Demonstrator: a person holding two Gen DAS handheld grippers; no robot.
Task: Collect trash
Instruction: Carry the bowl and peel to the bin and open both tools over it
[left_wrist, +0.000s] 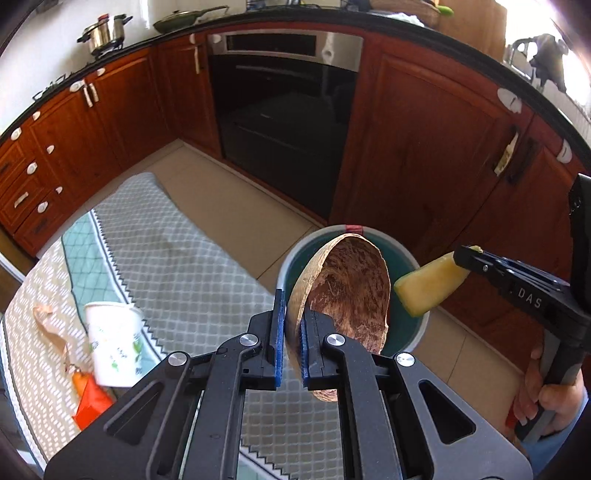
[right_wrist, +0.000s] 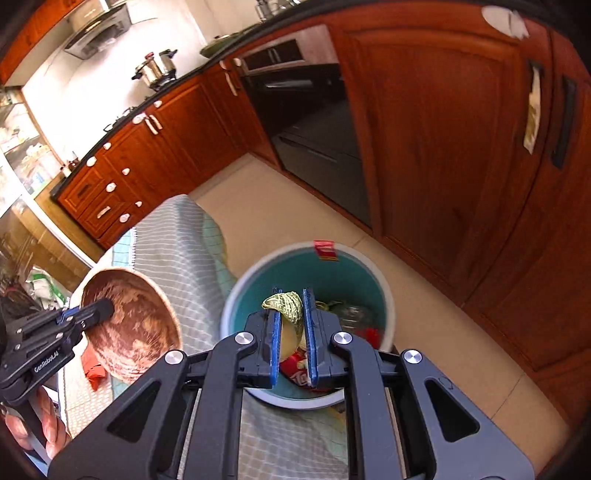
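bin (right_wrist: 236, 295) contents partly hidden by tongs, red wrapper (right_wrist: 295, 369) perhaps crisps

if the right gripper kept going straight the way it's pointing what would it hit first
Probably the inside of the bin. The right gripper, shut on a melon rind, points down into its open mouth, toward the wrappers already lying there. Depth is hard to judge.
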